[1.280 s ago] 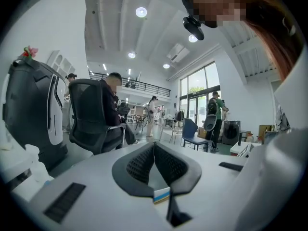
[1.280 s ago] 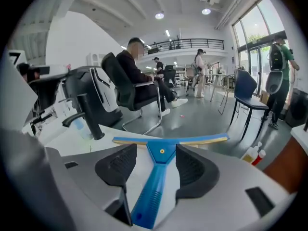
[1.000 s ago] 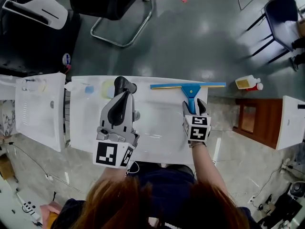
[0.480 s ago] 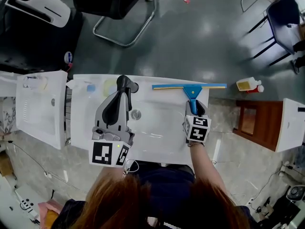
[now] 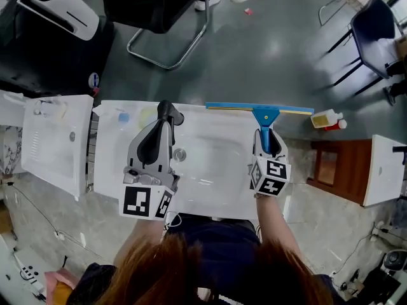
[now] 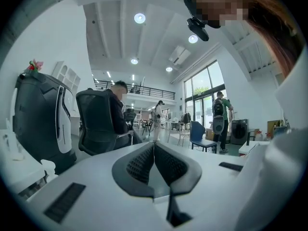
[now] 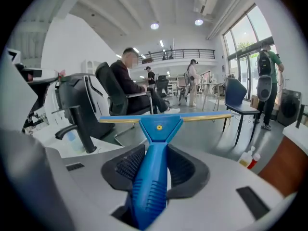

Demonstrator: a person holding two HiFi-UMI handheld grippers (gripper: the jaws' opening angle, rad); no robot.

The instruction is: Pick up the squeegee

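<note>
The blue squeegee [image 5: 265, 115] hangs above the back edge of the white sink [image 5: 216, 183], its long blade [image 5: 254, 107] crosswise and level. My right gripper [image 5: 266, 140] is shut on the squeegee's ribbed handle [image 7: 150, 177]; both dark pads [image 7: 185, 170] press on it, and the blade [image 7: 166, 118] sticks out ahead of the jaws. My left gripper [image 5: 162, 127] hovers over the left half of the sink, pointing away from me. Its two pads [image 6: 139, 165] meet with nothing between them.
A black faucet [image 7: 79, 124] stands at the sink's back, left of the squeegee. A drain [image 5: 180, 154] sits in the basin. A bottle [image 5: 327, 118] and a wooden stand [image 5: 337, 164] are at the right, a white unit [image 5: 54, 138] at the left, a chair [image 5: 168, 24] beyond.
My right gripper has risen with the squeegee, so the blade has left the sink's back edge and now looks larger and farther out. The left gripper lifted a little.
</note>
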